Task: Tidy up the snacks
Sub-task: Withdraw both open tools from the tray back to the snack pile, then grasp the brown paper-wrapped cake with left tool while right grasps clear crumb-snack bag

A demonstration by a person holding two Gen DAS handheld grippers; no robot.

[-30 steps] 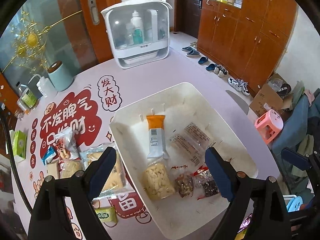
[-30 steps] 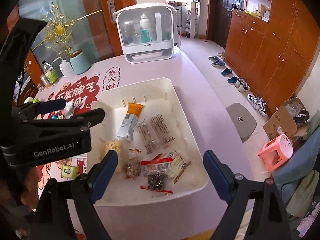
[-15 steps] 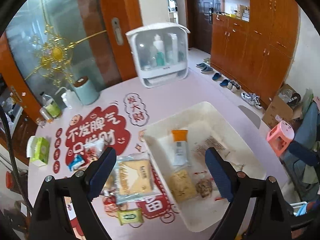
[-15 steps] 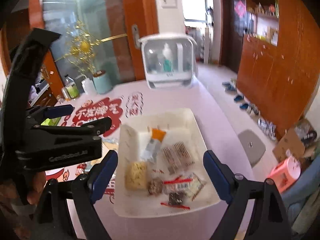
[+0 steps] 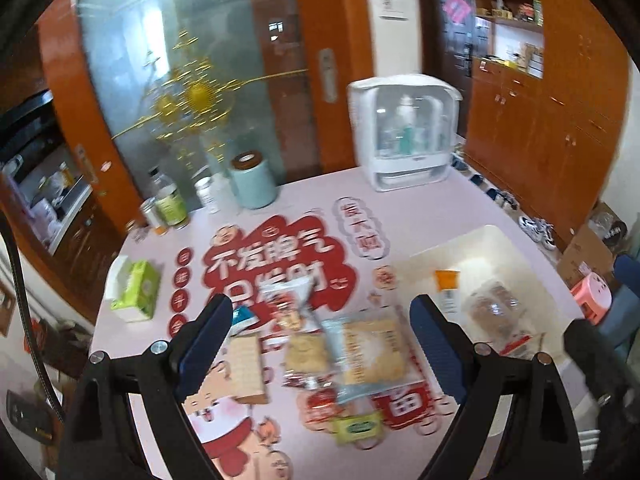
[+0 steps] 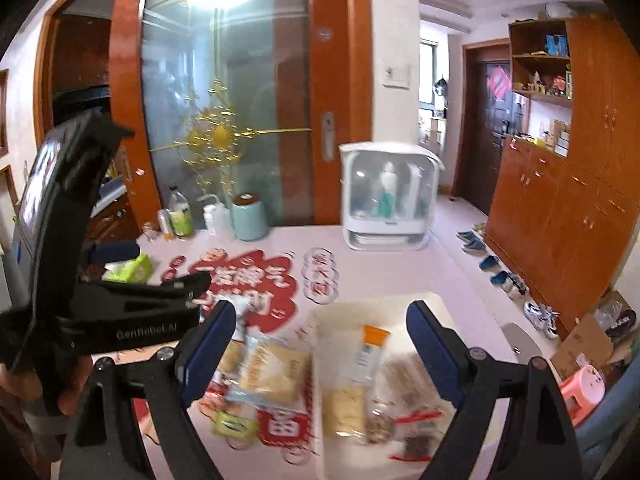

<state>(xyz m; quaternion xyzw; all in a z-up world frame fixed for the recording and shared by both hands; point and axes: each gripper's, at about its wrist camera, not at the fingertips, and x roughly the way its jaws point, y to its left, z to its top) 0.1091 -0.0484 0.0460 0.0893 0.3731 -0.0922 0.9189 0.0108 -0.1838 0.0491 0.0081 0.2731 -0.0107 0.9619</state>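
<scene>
Both cameras have swung up and left in the last second: the white bin [image 5: 472, 240] that filled the left wrist view a second ago now sits at its right edge, and the loose snack pile on the pink table [image 5: 420, 200] has come between the fingers. I read that as the left gripper [image 5: 320, 336] leaving the bin and lining up for the next pick, so the sorting looks only partly done. Its jaws stand wide apart, nothing held; same for the right gripper [image 6: 320, 344], apart and empty, hovering over the bin's near-left edge. Still outside the bin: large cracker pack [image 5: 372, 356], smaller biscuit pack [image 5: 306, 354], wafer pack [image 5: 246, 364], red-print bag [image 5: 286, 304], small green sachet [image 5: 356, 428]. The left view shows that pile whole, plus the green tissue box [image 5: 138, 288], but cuts off most of the bin. The right view shows the bin's contents: orange-topped stick pack [image 6: 370, 350], pale snack bag [image 6: 344, 408], dark nut bags [image 6: 404, 436], all blurred, and the left gripper body from the side. Motion blur is heavy and the labels are unreadable.
</scene>
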